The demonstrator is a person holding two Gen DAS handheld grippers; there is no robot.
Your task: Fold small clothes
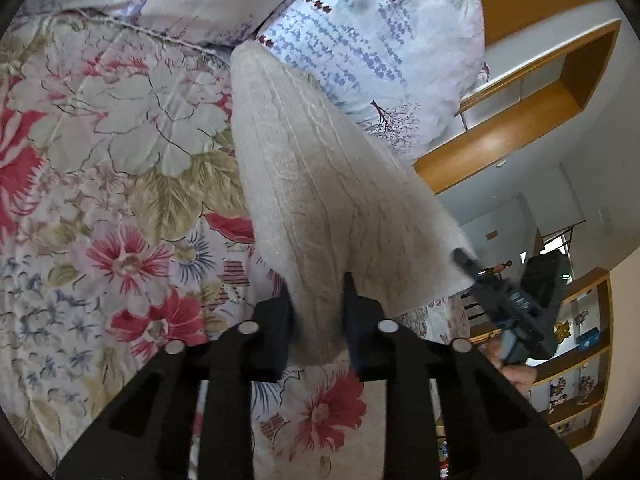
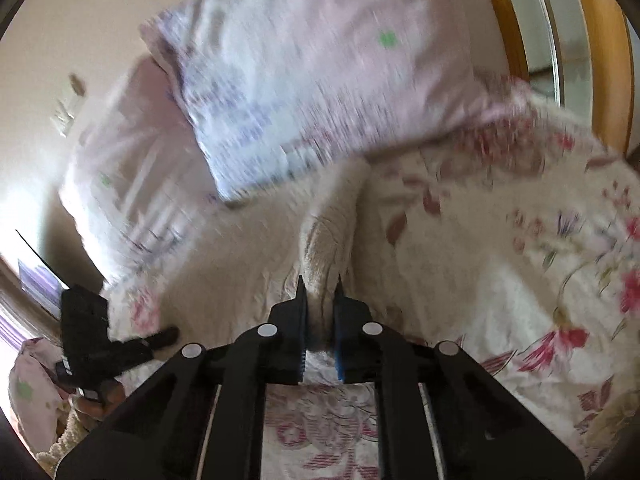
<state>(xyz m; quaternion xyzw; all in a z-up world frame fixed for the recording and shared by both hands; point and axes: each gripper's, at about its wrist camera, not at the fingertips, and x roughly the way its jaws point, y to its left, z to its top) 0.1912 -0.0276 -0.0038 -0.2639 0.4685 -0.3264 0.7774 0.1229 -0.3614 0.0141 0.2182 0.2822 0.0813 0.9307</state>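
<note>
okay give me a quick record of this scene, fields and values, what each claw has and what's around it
surface: bed with floral bedspread
garment: cream knit piece, lifted off the bedspread and stretched between the two claws
left claw: shut on one edge of the knit
right claw: shut on another bunched edge of the knit
pillows: patterned pillow just behind the garment
background: wooden shelves on the wall
image quality: right wrist view is motion-blurred
fold state: no fold visible yet
</note>
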